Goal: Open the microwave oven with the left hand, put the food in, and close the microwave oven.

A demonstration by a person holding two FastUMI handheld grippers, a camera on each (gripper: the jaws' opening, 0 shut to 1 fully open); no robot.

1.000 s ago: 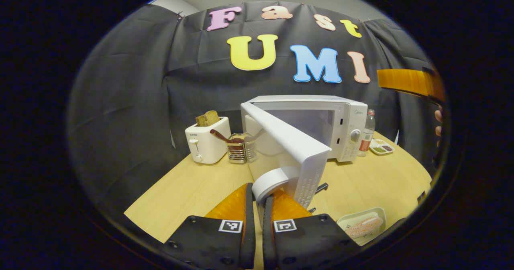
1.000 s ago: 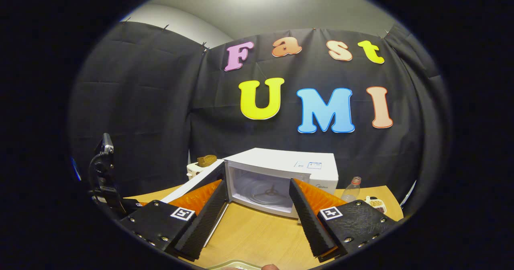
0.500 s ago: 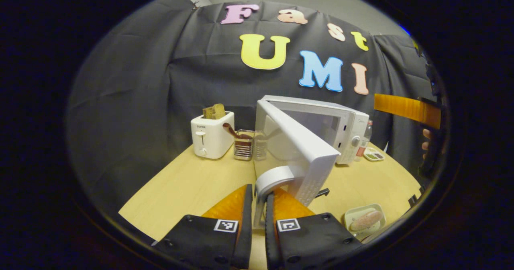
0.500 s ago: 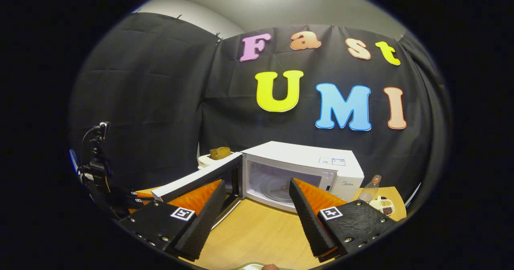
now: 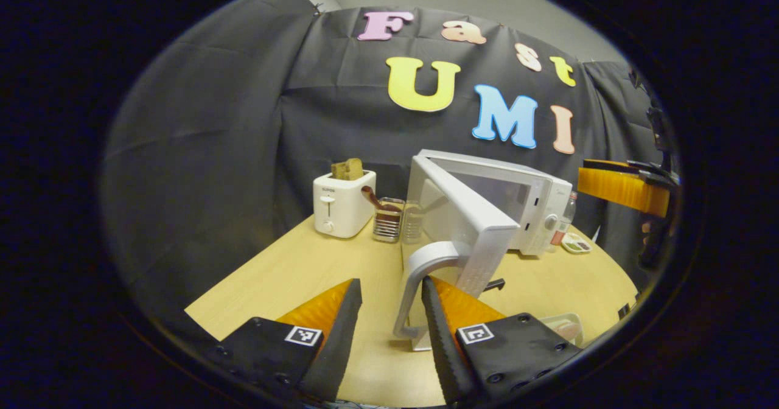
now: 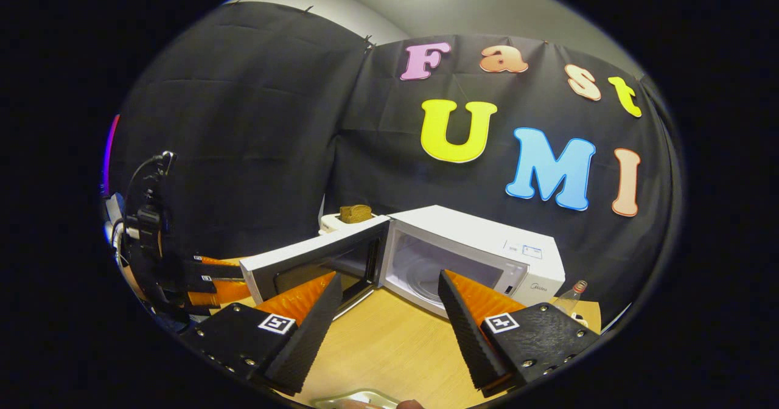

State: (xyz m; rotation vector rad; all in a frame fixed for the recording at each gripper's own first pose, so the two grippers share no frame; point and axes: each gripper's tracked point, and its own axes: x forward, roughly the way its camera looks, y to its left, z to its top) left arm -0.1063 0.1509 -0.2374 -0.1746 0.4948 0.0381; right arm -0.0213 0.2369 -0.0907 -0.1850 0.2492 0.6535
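The white microwave (image 5: 529,193) stands at the back of the wooden table with its door (image 5: 465,217) swung wide open. The door's curved handle (image 5: 420,287) sits between my left gripper's (image 5: 389,287) open fingers, close to the right finger, with no grip on it. In the right gripper view the microwave (image 6: 487,251) shows its open cavity (image 6: 438,269) and the door (image 6: 304,263) points left. My right gripper (image 6: 389,280) hovers open above the table before the cavity, holding nothing. A pale tray with the food (image 5: 566,327) peeks out behind the left gripper's right finger.
A white toaster (image 5: 342,205) holding bread and a wire rack (image 5: 389,223) with a utensil stand left of the microwave. A bottle (image 5: 569,205) and a small dish (image 5: 575,244) sit at its right. The right gripper (image 5: 621,187) shows at the right edge.
My left gripper has opened and let go of the door handle. The door swung wider open. The right gripper stayed open and drifted a little, still facing the cavity.
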